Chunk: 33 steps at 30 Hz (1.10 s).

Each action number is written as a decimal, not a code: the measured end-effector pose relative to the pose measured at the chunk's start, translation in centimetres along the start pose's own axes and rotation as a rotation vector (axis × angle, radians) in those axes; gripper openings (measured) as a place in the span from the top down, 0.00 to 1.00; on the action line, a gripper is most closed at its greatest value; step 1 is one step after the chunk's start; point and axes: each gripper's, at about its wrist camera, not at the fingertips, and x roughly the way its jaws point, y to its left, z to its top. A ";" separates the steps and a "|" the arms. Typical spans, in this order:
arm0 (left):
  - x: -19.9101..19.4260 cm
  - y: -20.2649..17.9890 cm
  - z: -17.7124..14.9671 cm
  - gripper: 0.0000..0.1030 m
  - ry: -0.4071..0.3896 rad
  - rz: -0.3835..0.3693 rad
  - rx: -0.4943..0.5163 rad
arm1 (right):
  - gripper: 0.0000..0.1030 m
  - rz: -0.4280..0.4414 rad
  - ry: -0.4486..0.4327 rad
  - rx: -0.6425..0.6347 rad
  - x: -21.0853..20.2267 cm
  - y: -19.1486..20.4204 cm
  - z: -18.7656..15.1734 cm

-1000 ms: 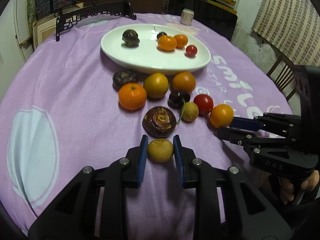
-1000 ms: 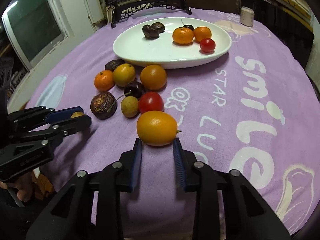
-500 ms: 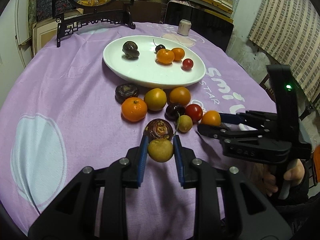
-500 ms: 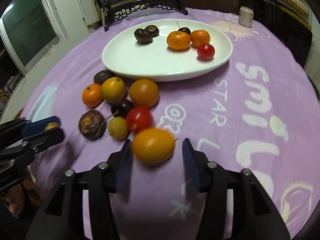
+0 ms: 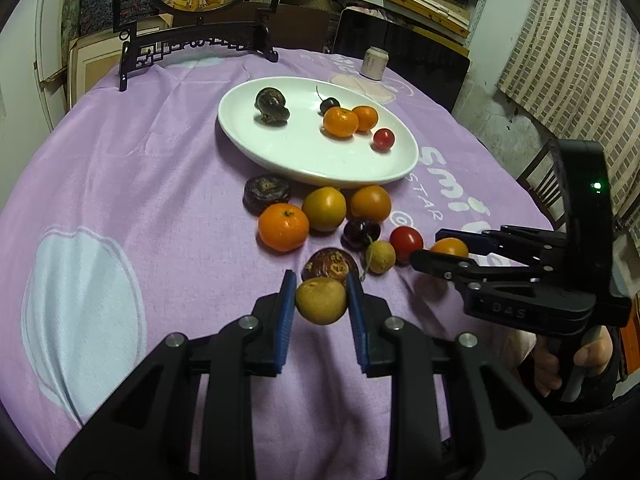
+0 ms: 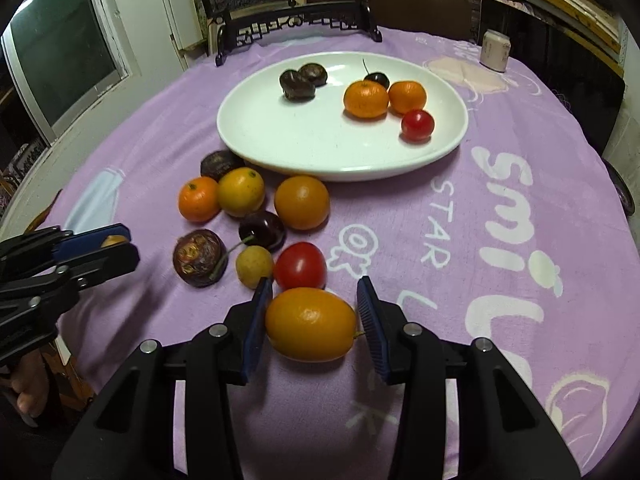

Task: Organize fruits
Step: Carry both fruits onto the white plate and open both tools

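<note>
- The left gripper squeezes a small yellow-brown fruit tight, lifted above the purple cloth, well in front of the white plate.
- The right gripper is closing its jaws around an orange oval fruit. The left pad touches it; the right pad stands just off.
- Both fruits sit in front of the plate, on the near side of the loose fruit pile.
</note>
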 end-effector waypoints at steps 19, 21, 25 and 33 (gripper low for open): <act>9.4 1.2 18.9 0.75 0.017 0.058 -0.046 | 0.57 -0.040 -0.034 0.072 5.4 -5.2 17.0; 10.7 1.6 19.6 0.75 0.026 0.057 -0.069 | 0.57 -0.041 -0.033 0.087 6.4 -5.9 17.4; 11.9 2.3 19.9 0.75 0.027 0.047 -0.079 | 0.57 -0.046 -0.033 0.090 7.0 -6.7 17.3; 10.0 4.3 18.9 0.45 -0.028 0.002 -0.131 | 0.41 -0.071 -0.104 0.130 5.8 -7.9 16.5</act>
